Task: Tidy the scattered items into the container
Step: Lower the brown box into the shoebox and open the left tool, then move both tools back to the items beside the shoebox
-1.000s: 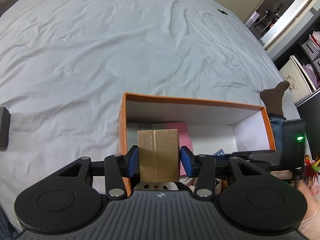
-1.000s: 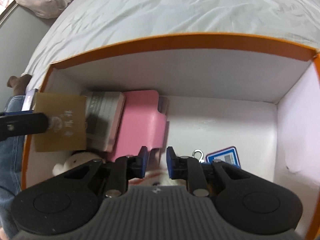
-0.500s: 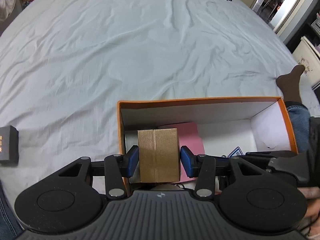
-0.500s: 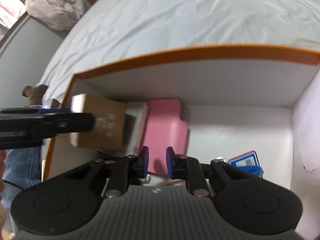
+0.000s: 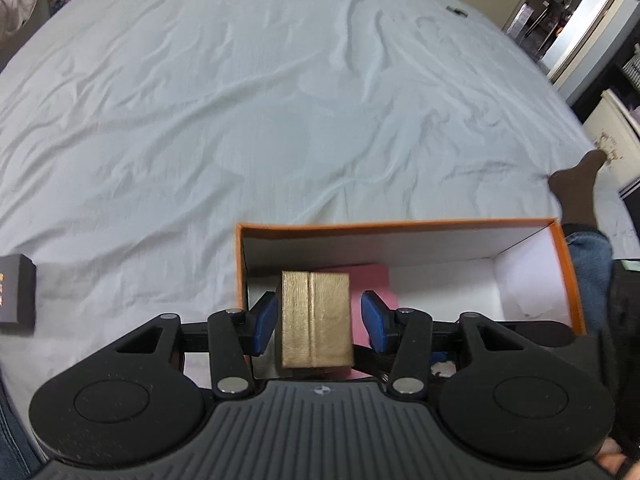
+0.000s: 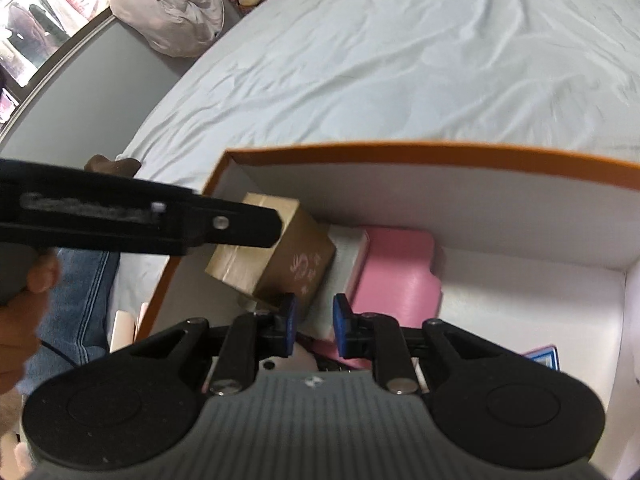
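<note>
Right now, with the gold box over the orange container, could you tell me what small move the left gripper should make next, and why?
Probably widen the left gripper and lift clear: the gold box sits between its pads with gaps on both sides, inside the orange container, apparently resting on the items there.

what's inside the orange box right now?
In the orange box: a pink item, a grey-white book-like item beside it, a blue-framed card, and the gold box over its left end. The right gripper covers the near floor.
</note>
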Tool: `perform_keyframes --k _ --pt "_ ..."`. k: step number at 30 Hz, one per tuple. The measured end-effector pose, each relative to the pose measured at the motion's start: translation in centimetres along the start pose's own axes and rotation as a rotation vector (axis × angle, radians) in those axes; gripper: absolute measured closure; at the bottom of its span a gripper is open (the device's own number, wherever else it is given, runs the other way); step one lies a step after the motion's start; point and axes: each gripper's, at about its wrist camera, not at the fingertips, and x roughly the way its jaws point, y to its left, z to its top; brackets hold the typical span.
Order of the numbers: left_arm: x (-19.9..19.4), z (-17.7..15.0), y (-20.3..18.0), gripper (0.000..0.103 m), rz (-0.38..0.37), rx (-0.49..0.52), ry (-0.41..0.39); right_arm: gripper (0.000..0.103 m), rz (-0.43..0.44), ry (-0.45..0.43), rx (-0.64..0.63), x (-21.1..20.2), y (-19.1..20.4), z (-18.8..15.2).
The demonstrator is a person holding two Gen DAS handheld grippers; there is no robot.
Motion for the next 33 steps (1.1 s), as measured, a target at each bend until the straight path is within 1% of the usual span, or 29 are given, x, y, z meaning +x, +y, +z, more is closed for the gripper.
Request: perform_keyframes --k 5,11,15,18,22,24,28,33 --pt "-2.3 0.1 1.4 0.049 -0.009 -0.018 -0.051 0.081 0.004 -0.025 -0.019 0.8 0.7 0.9" --pt "-2.9 -0.7 3.5 0.049 -0.017 -0.071 -0.057 0.083 -0.019 -0.044 -0.033 2.0 1.1 1.8" --pt "-3.2 -1.4 4.2 0.049 0.001 -0.055 -0.077 0.083 -0.023 -0.040 -0.010 2.7 0.7 2.1" --pt "-3.6 -1.9 5.0 0.049 0.004 -0.069 -0.086 0.082 -0.020 -0.044 -0.006 2.1 0.7 1.8" --pt "-4.6 -2.7 6.2 0.049 0.012 -0.080 -0.117 0.081 -0.047 -0.043 -0.065 0.4 1.5 0.6" --pt "-4.9 -3.2 7.0 0.049 0.026 -0.092 -0.126 0.080 -0.031 -0.027 -0.091 0.0 1.9 -0.2" --pt "-5.4 -4.5 9.3 0.049 0.067 -0.148 -0.107 0.079 -0.026 -0.032 -0.129 0.3 3.0 -0.6" --pt "-6.6 -6.8 12.3 0.049 0.119 -0.207 -0.075 0.079 -0.036 -0.067 -0.102 1.3 3.5 0.4"
